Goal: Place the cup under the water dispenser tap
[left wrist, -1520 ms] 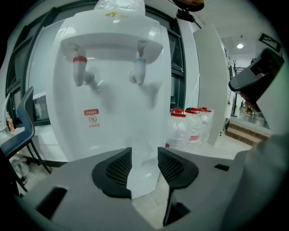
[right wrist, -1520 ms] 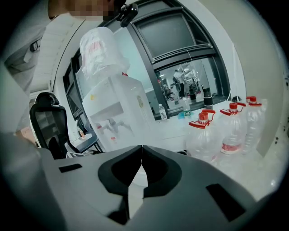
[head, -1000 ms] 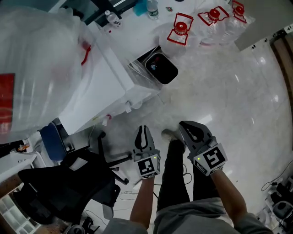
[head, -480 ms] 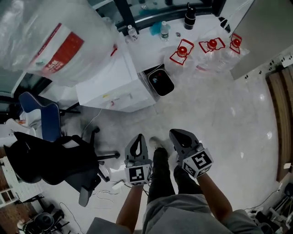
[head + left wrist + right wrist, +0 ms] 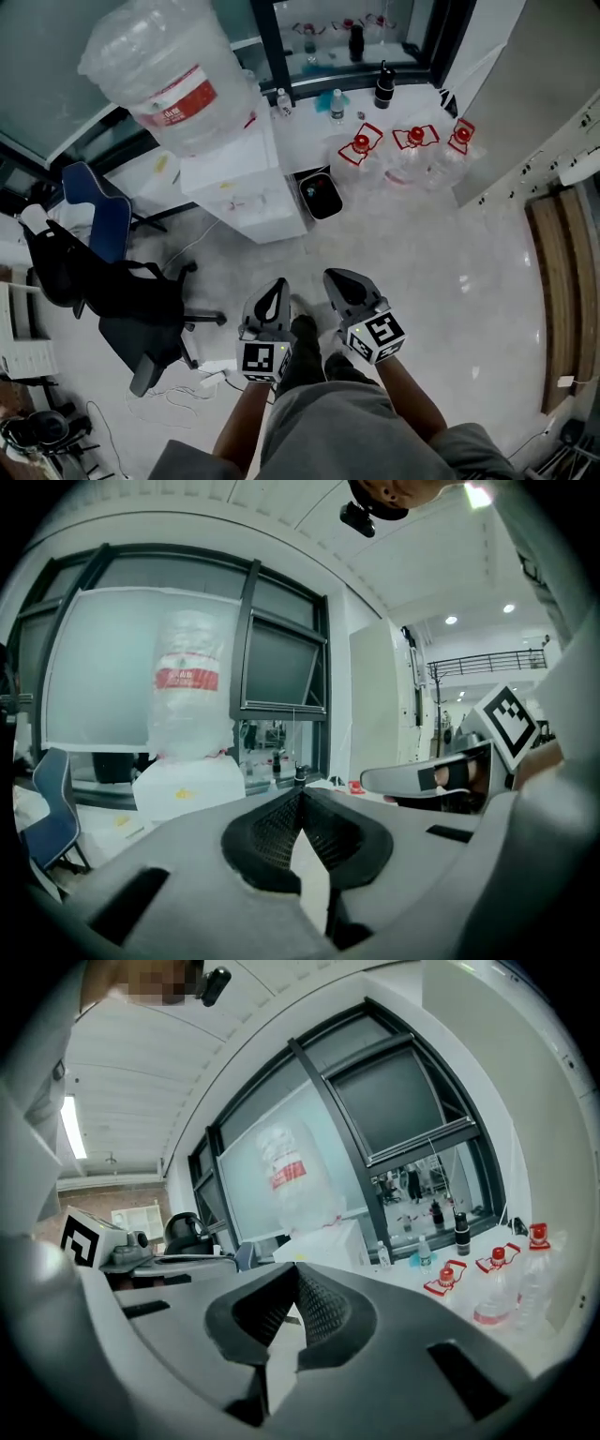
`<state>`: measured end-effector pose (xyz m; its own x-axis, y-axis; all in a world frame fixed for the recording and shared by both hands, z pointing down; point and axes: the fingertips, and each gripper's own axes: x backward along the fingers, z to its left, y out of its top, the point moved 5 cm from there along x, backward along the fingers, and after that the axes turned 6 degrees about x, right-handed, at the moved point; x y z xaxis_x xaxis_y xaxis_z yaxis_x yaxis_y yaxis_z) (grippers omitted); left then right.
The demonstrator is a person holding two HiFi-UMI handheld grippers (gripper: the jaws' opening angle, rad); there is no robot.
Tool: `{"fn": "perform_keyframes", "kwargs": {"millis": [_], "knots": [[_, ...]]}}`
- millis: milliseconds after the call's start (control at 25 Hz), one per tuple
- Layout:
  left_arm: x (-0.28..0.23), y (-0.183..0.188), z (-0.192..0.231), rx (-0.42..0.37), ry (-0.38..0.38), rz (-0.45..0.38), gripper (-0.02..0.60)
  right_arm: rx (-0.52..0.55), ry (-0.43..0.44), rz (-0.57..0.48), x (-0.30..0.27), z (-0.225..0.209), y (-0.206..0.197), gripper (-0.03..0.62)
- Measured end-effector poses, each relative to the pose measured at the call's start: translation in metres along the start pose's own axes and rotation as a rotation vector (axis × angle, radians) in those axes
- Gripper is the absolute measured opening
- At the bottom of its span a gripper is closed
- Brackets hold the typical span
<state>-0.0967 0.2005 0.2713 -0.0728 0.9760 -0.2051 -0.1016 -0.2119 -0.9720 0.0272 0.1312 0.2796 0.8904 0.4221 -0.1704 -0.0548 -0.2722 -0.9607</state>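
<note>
The white water dispenser (image 5: pixel 246 192) stands at the back with a big clear bottle (image 5: pixel 178 75) upside down on top. It also appears ahead of my left gripper as the dispenser (image 5: pixel 187 794), and ahead of my right gripper as the dispenser (image 5: pixel 323 1241). I can make out neither its tap nor any cup in any view. My left gripper (image 5: pixel 272 292) and right gripper (image 5: pixel 339 281) hang side by side over the floor, well short of the dispenser. Both are shut, pads touching, with nothing between them. Each points roughly level toward the window.
A black bin (image 5: pixel 319 195) sits on the floor right of the dispenser. Several clear jugs with red caps (image 5: pixel 405 145) stand further right, below a window ledge with small bottles and a dark flask (image 5: pixel 383 86). A black office chair (image 5: pixel 131 305) and a blue chair (image 5: pixel 98 211) stand left.
Both grippers have risen and the head view has pulled back, so the dispenser and chairs look smaller and farther. The left jaws, slightly apart a second ago, now touch.
</note>
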Motion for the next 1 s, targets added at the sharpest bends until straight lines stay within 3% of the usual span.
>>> {"fn": "perform_keyframes", "kwargs": {"millis": [360, 760, 1000], "knots": [[0.053, 0.061, -0.06, -0.069, -0.087, -0.111, 0.009, 0.091, 0.021, -0.093, 0.065, 0.04, 0.041, 0.011], [0.093, 0.095, -0.094, -0.099, -0.153, -0.21, 0.009, 0.343, 0.001, -0.295, 0.108, 0.079, 0.094, 0.011], [0.112, 0.118, -0.095, -0.121, -0.166, -0.266, 0.009, 0.416, 0.018, -0.358, 0.114, 0.1, 0.111, 0.011]]}}
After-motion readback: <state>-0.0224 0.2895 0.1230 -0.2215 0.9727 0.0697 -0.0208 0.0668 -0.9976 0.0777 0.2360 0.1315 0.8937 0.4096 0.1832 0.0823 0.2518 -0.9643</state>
